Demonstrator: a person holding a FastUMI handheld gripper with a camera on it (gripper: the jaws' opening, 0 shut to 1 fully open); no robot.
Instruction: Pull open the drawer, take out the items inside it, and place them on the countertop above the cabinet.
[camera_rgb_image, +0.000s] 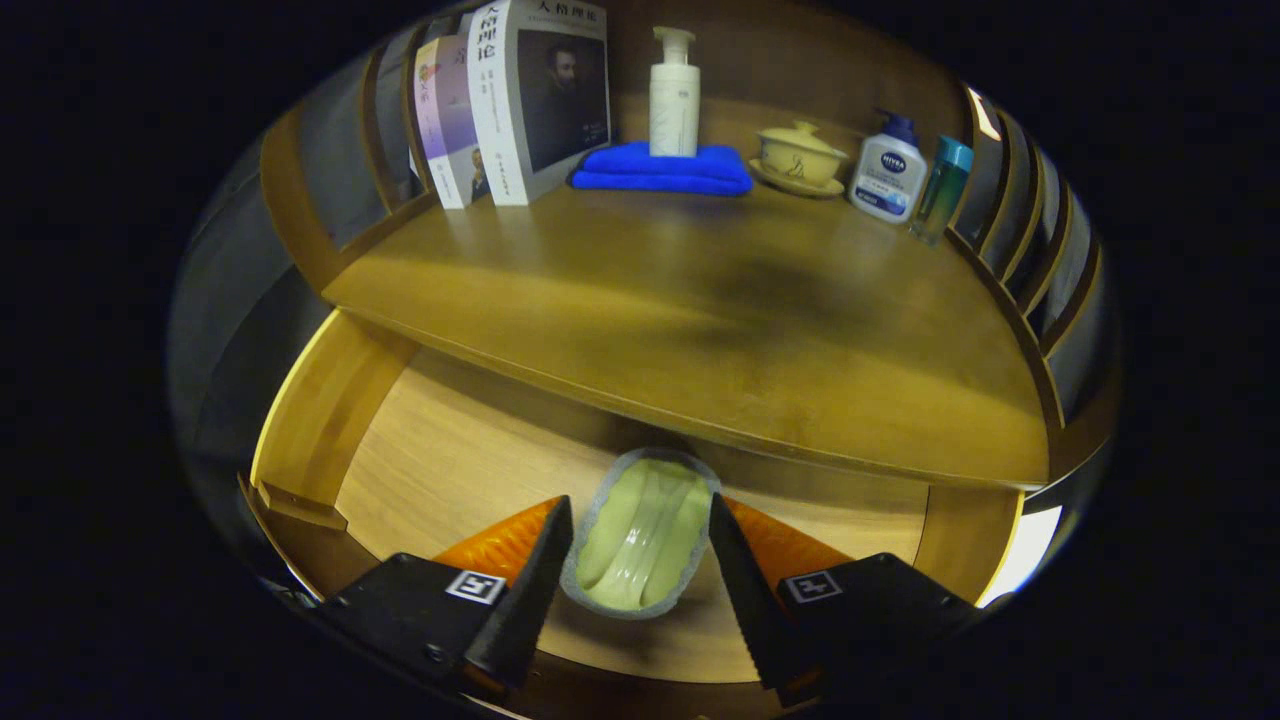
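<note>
Packet (645, 530) of pale green stuff lies in the open drawer (440, 460) squarely between my gripper (640, 560) fingers (spread, not yet pressing it), long axis running near-to-far, countertop (700, 310) just beyond.

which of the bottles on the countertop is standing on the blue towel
The tall white pump bottle stands on the folded blue towel. The squat white bottle and the teal bottle stand directly on the countertop.
</note>
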